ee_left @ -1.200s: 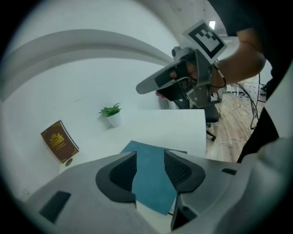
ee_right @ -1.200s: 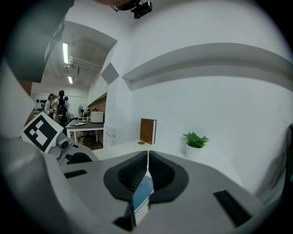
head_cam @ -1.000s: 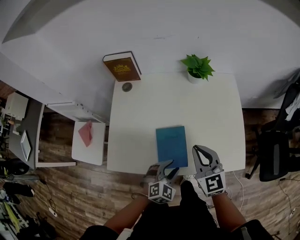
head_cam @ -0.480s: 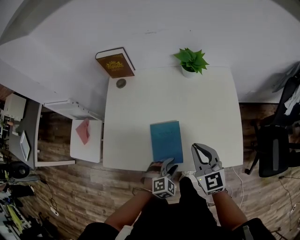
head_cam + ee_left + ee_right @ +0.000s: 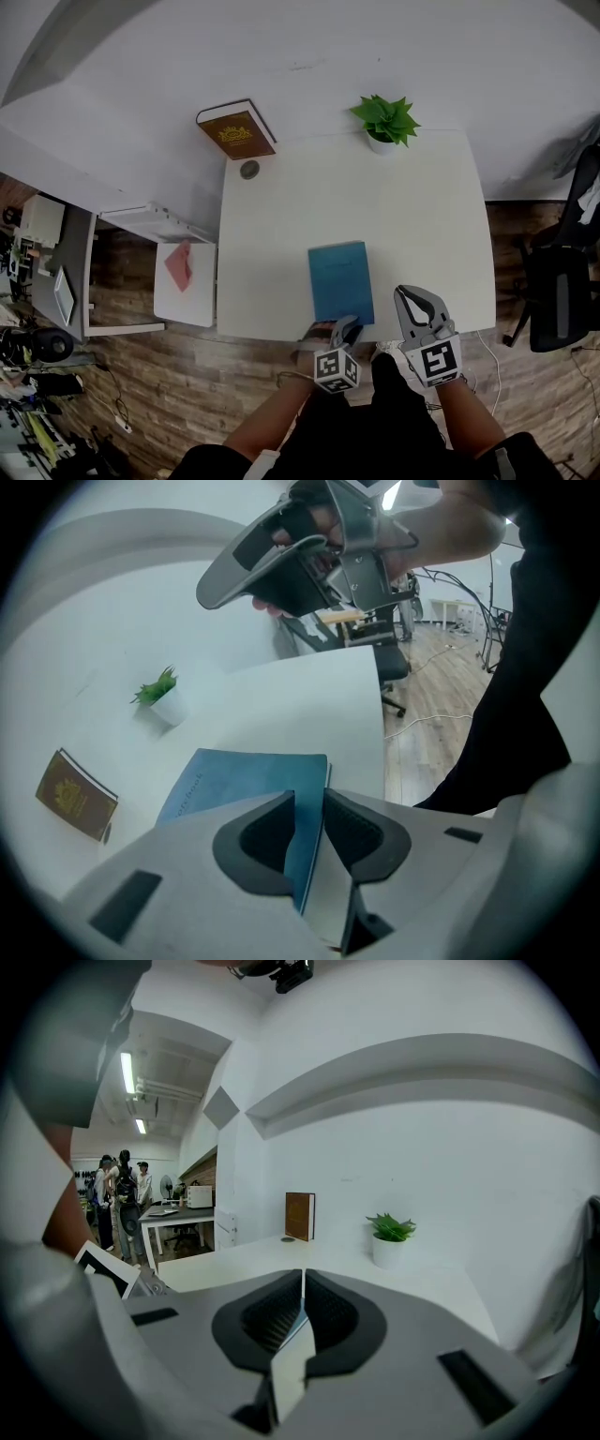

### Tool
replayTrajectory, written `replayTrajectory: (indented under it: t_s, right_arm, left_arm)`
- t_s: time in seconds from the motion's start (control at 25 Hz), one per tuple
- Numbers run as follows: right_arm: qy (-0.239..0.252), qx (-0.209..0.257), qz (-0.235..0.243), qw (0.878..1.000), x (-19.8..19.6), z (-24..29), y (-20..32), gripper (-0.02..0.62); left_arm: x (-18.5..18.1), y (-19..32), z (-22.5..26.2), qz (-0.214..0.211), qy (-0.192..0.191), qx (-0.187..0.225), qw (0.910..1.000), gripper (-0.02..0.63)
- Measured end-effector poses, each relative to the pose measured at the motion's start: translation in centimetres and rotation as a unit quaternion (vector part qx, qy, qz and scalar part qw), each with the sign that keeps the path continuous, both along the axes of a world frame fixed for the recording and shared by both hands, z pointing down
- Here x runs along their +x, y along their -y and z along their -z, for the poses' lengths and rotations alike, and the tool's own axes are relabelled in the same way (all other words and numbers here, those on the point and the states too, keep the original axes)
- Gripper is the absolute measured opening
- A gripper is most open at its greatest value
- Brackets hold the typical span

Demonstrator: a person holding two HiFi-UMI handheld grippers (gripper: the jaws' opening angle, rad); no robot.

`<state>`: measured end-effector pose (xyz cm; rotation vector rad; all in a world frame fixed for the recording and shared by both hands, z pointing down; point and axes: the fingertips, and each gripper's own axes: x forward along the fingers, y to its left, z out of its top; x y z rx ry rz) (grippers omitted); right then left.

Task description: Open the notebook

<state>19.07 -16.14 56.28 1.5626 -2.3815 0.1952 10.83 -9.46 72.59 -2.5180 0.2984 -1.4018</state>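
A blue notebook [image 5: 340, 279] lies shut on the white table [image 5: 281, 234], close to its near edge. My left gripper [image 5: 345, 325] points down at the notebook's near right corner. In the left gripper view the notebook [image 5: 244, 780] runs into the gap of the left gripper [image 5: 309, 799], and its right edge passes between the pads. The jaws have just been closing, and a slit of white still shows beside the blue edge. My right gripper [image 5: 405, 292] hovers over the table to the right of the notebook, shut with nothing in it. Its pads [image 5: 281, 1312] nearly touch.
A potted plant [image 5: 386, 122] stands at the table's far edge. A brown book [image 5: 236, 131] leans on the wall at the far left corner, with a small round object [image 5: 248, 170] beside it. A white side table [image 5: 192, 305] holds a red item [image 5: 178, 265]. A black chair [image 5: 562, 281] is at the right.
My left gripper has dropped to the notebook's near right corner and its jaws have narrowed around the edge. The right gripper has barely shifted.
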Motion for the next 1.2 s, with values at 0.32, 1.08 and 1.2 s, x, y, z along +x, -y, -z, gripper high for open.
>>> replayTrajectory:
  t_s: [0.32,1.08,1.2]
  right_arm:
    - [0.015,-0.002,-0.002,1.0,-0.4,0.1,0.0,0.006]
    - [0.004,0.005,0.056,0.998,-5.4,1.3,1.1,0.006]
    - [0.0,0.007,0.073,0.997,-6.8,1.6,1.5,0.006]
  left_arm:
    - [-0.4,-0.5,1.1,0.002,-0.028,-0.03,0.9992,0.025]
    - [-7.2,2.9,10.6,0.277,-0.34,-0.103,0.8929,0.006]
    - [-10.3,3.9,11.0,0.354,-0.399,-0.133,0.8354,0.006]
